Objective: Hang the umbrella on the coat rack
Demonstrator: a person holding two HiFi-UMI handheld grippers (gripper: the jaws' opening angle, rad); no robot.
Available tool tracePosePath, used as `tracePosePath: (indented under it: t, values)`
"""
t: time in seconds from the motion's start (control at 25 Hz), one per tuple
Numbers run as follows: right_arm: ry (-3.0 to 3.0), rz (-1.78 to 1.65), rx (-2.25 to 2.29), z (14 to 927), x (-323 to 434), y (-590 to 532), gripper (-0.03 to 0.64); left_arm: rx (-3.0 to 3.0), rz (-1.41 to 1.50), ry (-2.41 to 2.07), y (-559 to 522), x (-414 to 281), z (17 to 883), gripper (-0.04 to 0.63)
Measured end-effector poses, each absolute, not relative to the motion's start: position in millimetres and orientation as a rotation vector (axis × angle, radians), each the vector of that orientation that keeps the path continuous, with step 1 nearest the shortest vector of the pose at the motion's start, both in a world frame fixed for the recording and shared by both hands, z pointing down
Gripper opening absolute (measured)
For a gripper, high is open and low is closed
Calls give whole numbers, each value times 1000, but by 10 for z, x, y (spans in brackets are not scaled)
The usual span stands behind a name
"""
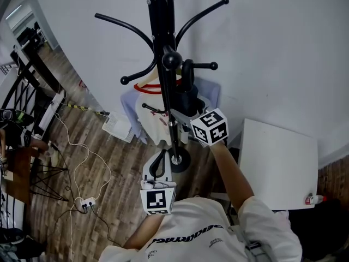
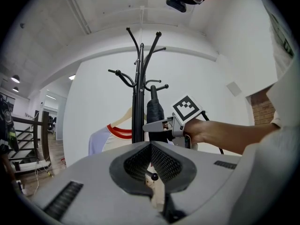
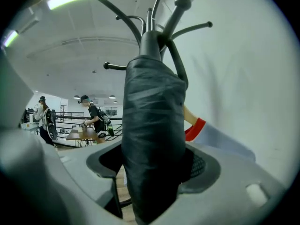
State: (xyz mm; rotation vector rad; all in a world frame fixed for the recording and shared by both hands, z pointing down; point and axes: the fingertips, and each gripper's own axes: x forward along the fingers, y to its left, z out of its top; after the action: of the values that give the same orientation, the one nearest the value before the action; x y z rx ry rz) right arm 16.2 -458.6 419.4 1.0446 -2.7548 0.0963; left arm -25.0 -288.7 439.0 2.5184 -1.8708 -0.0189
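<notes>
A black coat rack (image 1: pixel 163 48) stands in front of me, its curved pegs spreading from the pole (image 2: pixel 137 107). A folded black umbrella (image 1: pixel 188 98) hangs upright beside the pole, its curved handle (image 1: pixel 188 69) up at a ball-tipped peg (image 1: pixel 211 66). My right gripper (image 1: pixel 184 112) reaches in level, and the umbrella (image 3: pixel 152 139) stands between its jaws. They are open: a dark gap shows on the left and bare pad mesh (image 3: pixel 202 165) on the right. My left gripper (image 1: pixel 159 156) waits lower and nearer to me, shut and empty (image 2: pixel 151 147), pointing at the rack.
A white shirt with a red collar (image 1: pixel 150 100) hangs on a hanger behind the pole. A white cabinet (image 1: pixel 278 162) stands at the right by the wall. Cables and a power strip (image 1: pixel 84 203) lie on the wood floor at left, near a black railing (image 1: pixel 32 75). People (image 3: pixel 93 118) stand far off.
</notes>
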Motion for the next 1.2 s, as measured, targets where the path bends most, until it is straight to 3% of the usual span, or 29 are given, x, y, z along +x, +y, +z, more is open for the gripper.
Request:
tracePosePath:
  t: [0.4, 0.88, 1.08, 1.2]
  values:
    - [-2772, 36, 1248, 4087, 342, -4450, 360, 2550, -28, -1831, -2792, -215, 4362, -2]
    - [-2825, -35, 1470, 3779, 690, -3985, 352, 2588, -38, -1772, -2716, -120, 4344, -2]
    - [-2864, -10, 1505, 3813, 748, -3734, 263, 2617, -55, -1737, -2670, -30, 4337, -2]
    - [-2866, -20, 1553, 3820, 834, -3595, 131, 2622, -60, -1717, -2651, 24, 4326, -3]
